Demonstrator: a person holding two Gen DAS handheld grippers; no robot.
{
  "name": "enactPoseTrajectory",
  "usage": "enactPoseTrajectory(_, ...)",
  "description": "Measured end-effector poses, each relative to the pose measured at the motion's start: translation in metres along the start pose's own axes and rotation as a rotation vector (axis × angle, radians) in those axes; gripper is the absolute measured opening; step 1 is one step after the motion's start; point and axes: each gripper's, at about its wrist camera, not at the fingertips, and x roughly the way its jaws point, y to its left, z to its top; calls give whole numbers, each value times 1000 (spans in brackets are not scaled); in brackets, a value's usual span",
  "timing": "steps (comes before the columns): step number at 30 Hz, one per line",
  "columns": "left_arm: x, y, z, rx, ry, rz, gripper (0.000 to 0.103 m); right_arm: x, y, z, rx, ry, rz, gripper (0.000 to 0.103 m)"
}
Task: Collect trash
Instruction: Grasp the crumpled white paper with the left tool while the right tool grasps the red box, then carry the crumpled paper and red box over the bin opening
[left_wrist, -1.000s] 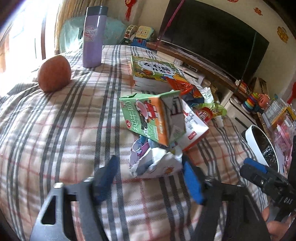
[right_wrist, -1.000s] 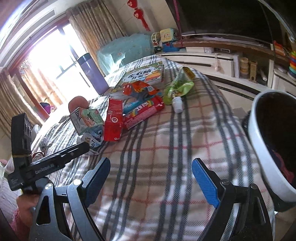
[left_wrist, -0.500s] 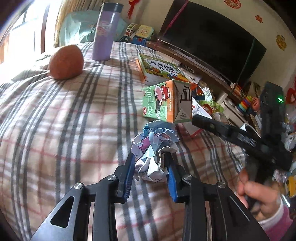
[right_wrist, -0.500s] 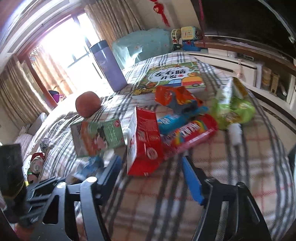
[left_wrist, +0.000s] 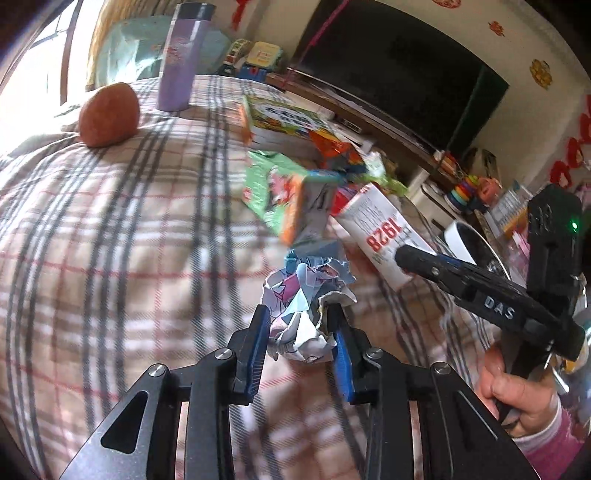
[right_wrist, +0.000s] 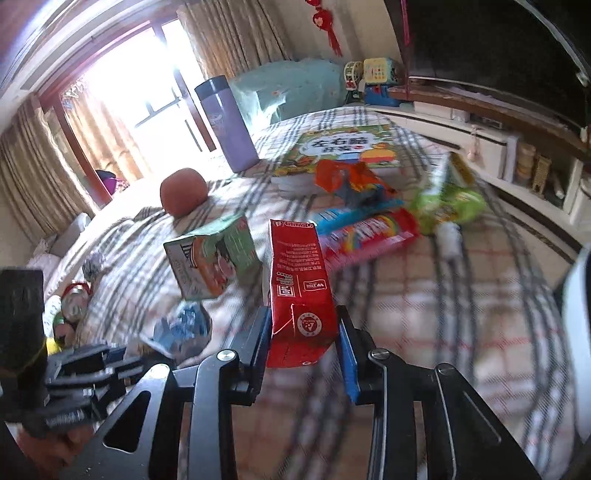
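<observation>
Left wrist view shows my left gripper (left_wrist: 299, 341) pressing its blue pads on a crumpled paper ball (left_wrist: 304, 314), just above the checked cloth (left_wrist: 110, 258). My right gripper (right_wrist: 303, 341) is closing on the red carton (right_wrist: 299, 288) between its fingers; a green carton (right_wrist: 214, 258) lies beyond, to its left.

Crumpled paper wad (left_wrist: 301, 314) and upright red carton (right_wrist: 299, 291), each between jaws.
</observation>
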Motion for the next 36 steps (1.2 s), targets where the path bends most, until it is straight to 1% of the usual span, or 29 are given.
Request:
enactPoseTrajectory(3, 1, -6, -5, 13, 4, 5, 31, -18, -7, -14, -9, 4, -41, 34)
enactPoseTrajectory(5, 3, -7, -6, 15, 6, 14, 31, -22, -13, -20, -4, 16, -48, 34)
enactPoseTrajectory(9, 1, -7, -5, 5, 1, 23, 31, -16, -24, -21, 40, 35, -17, 38)
enactPoseTrajectory(11, -1, -7, -6, -3, 1, 28, 31, -11, -24, -18, 54, 30, -4, 45)
enactPoseTrajectory(14, -4, -12, -9, 1, -1, 40, 31, -1, -21, -13, 66, 29, 24, 45)
enactPoseTrajectory(15, -5, -13, -9, 3, -1, 40, 31, 3, -20, -13, 66, 30, 22, 41)
enactPoseTrajectory(16, -7, -16, -9, 7, -2, 39, 31, 4, -20, -14, 65, 31, 15, 33)
enactPoseTrajectory(17, -8, -18, -9, 11, -3, 39, 31, 3, -19, -16, 64, 30, 7, 31)
enactPoseTrajectory(18, -9, -21, -9, 17, -4, 36, 31, 1, -19, -18, 66, 26, 2, 30)
enactPoseTrajectory(23, -9, -42, -6, 54, -1, 3, 31, -25, -33, -27, 91, -13, -20, 30)
enactPoseTrajectory(31, 2, -85, 2, 134, 6, -69, 31, -86, -72, -39, 166, -102, -88, 30)
enactPoseTrajectory(36, 10, -110, 7, 180, 13, -106, 31, -111, -93, -49, 204, -121, -137, 30)
